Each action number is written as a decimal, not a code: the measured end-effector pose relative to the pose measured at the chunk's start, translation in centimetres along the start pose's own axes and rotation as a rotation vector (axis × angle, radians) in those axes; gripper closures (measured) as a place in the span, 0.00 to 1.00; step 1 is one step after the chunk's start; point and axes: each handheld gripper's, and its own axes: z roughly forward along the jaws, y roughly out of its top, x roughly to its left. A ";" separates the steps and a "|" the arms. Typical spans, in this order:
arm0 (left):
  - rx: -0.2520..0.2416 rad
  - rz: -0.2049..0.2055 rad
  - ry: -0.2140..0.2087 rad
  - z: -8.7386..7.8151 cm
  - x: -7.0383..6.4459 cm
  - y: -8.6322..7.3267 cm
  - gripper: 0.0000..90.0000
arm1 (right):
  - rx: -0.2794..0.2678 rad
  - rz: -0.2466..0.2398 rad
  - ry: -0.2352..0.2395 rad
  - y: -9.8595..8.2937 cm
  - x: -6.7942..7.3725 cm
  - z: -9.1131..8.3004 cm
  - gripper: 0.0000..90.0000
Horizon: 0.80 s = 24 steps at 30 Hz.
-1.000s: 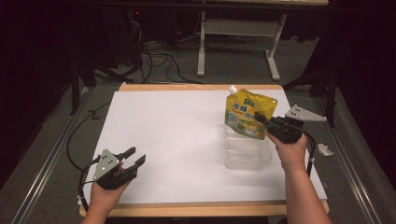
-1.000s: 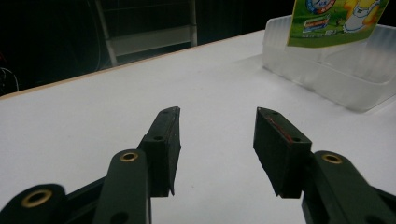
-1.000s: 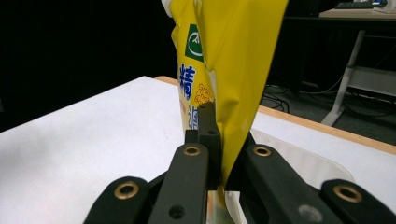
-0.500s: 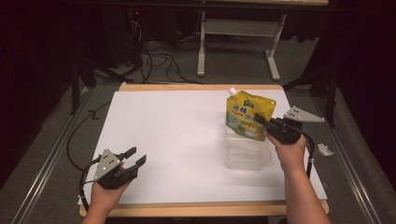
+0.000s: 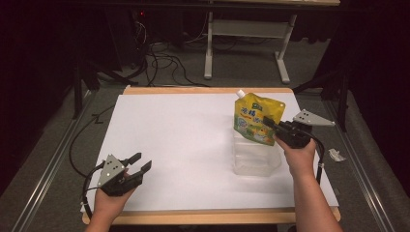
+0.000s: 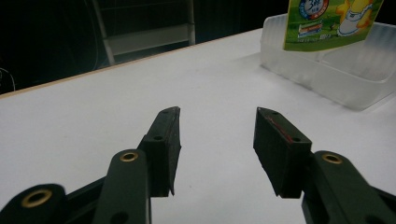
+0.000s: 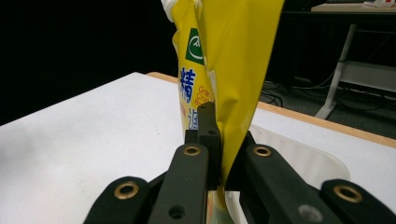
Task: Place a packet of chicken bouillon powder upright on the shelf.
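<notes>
At the right of the high view, the right tongs (image 5: 270,124) are clenched on a yellow pouch (image 5: 255,118), gripping its right edge and holding it upright above a clear plastic container (image 5: 256,157). The pouch has a white spout at its top left corner, and its lower end hangs at or just inside the container's open top; whether it touches the container cannot be told. In the right gripper view the two black jaws pinch the yellow film between them, with the container's pale rim (image 7: 322,158) curving behind at the lower right. The container sits on the white bench (image 5: 183,140), right of centre in the high view. At the lower left of that view the left tongs (image 5: 139,163) rest low over the bench in the person's left hand (image 5: 110,203), released and grasping nothing. The left gripper view shows their jaws spread apart over bare white surface, with the container and the pouch's lower printed edge at the upper right.
</notes>
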 end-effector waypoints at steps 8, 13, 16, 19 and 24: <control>-0.005 -0.004 0.003 -0.1 0.0 0.1 0.57 | 0.013 0.016 0.000 -0.3 -0.2 0.3 1.00; -0.001 -0.001 0.000 -0.1 0.0 0.1 0.57 | 0.022 0.030 -0.003 -0.6 -0.3 0.5 1.00; -0.001 -0.002 -0.004 0.0 0.0 0.1 0.57 | 0.031 0.029 -0.007 -0.9 -0.3 0.7 1.00; 0.001 -0.001 -0.007 0.0 -0.1 0.1 0.57 | 0.039 0.031 -0.012 -1.1 -0.3 0.8 1.00; 0.008 0.002 -0.015 0.2 -0.2 0.0 0.57 | 0.045 0.048 -0.010 -1.5 -0.4 0.9 0.99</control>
